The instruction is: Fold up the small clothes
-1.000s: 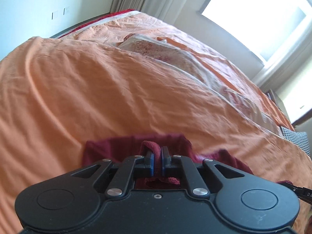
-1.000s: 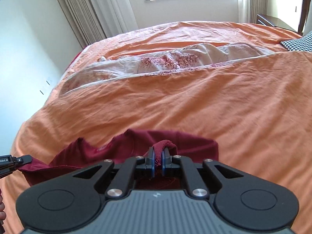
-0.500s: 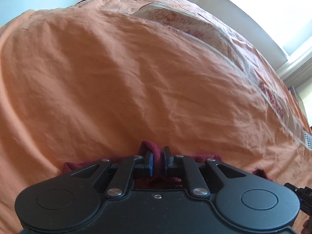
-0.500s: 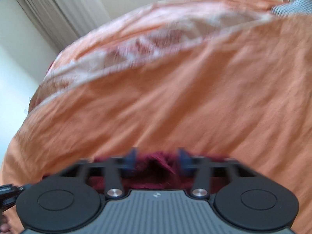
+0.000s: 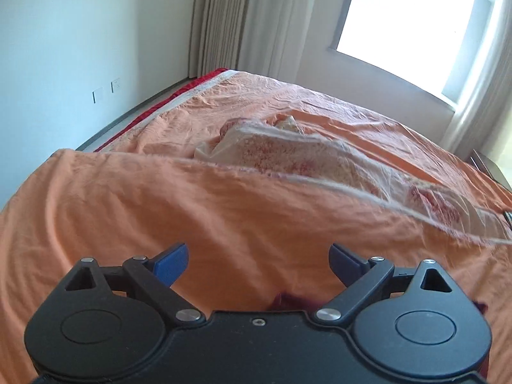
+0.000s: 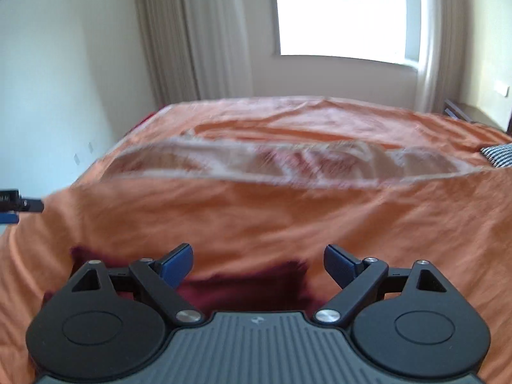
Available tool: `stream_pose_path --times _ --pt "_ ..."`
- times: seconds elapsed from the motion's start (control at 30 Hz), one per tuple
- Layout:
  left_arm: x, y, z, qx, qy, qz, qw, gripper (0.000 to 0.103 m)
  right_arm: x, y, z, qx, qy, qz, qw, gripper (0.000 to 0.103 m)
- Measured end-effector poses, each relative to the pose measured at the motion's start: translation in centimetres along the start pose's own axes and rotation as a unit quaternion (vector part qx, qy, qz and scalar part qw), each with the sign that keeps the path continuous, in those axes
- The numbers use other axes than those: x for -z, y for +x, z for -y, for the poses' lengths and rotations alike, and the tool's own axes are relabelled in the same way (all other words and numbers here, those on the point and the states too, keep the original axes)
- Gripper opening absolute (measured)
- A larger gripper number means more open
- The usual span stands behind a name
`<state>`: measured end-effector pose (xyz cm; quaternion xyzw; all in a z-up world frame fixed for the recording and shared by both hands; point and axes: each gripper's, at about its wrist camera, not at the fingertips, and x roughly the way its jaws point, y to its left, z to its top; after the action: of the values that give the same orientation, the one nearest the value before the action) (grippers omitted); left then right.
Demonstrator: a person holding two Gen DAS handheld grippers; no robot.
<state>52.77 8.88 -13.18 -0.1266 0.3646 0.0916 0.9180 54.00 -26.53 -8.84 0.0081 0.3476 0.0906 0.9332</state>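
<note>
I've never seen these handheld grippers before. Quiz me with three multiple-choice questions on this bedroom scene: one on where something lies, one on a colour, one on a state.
1. Where does the dark red cloth garment lie?
A. on the orange bedspread
B. on the floor
C. on the windowsill

2. What colour are the right gripper's finger pads?
A. yellow
B. blue
C. white

3. How do the left gripper's jaws stand?
A. shut on the garment
B. shut on nothing
C. wide open

Answers: 1 A, red fabric rests on orange bedding; 2 B, both pads show blue; 3 C, bedspread fills the wide gap between them.

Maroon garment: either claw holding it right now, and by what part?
Nothing held. Left claw and right claw are both wide open; the maroon garment lies on the orange bedspread.
</note>
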Motion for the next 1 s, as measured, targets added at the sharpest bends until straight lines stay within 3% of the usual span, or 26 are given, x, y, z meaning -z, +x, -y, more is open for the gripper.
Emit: stream_pose_path --times 0.1,0.23,0.3,0.37,0.47,0.57,0.63,0.73,0.87,1.0 --pt "4.6 -2.0 0.7 0.009 0.039 -0.011 0.9991 0.096 3.5 0.9 -1.2 -0.016 0.012 -0.037 0.999 0.092" --pt "11.2 -2.6 3.1 0.034 0.094 -0.036 0.9943 0.097 6.6 2.4 -2.1 -0.073 0.045 -0.085 0.993 0.085" --pt "13.8 -2.1 4.6 0.051 0.125 -0.048 0.9897 0.097 6.3 3.6 -2.4 -0.085 0.042 -0.086 0.992 0.085" --pt "15.9 -1.4 5.7 0.035 0.172 -0.061 0.9825 0.096 5.1 5.6 -2.1 -0.082 0.037 -0.088 0.992 0.085" --pt "17.7 -0.5 4.3 0.019 0.18 -0.087 0.9797 0.095 2.5 9.2 -0.1 -0.05 0.042 -0.084 0.994 0.084" --pt "17.4 -0.5 2.7 0.012 0.162 -0.085 0.9831 0.092 -0.1 11.2 2.3 -0.04 0.072 -0.063 0.995 0.082" --pt "16.2 -0.9 2.6 0.008 0.161 -0.061 0.985 0.092 -1.4 10.9 3.5 -0.033 0.083 -0.037 0.995 0.082" --pt "13.3 -1.6 3.0 0.031 0.144 -0.023 0.9889 0.093 -2.0 8.9 4.3 -0.03 0.066 -0.008 0.997 0.082" --pt "9.4 -0.1 5.3 0.052 0.146 0.013 0.9878 0.099 -0.6 6.2 2.3 0.007 -0.006 -0.014 1.0 0.082" --pt "9.0 3.7 7.6 0.021 0.184 -0.021 0.9825 0.097 3.0 4.1 -1.6 0.061 -0.051 -0.038 0.996 0.083"
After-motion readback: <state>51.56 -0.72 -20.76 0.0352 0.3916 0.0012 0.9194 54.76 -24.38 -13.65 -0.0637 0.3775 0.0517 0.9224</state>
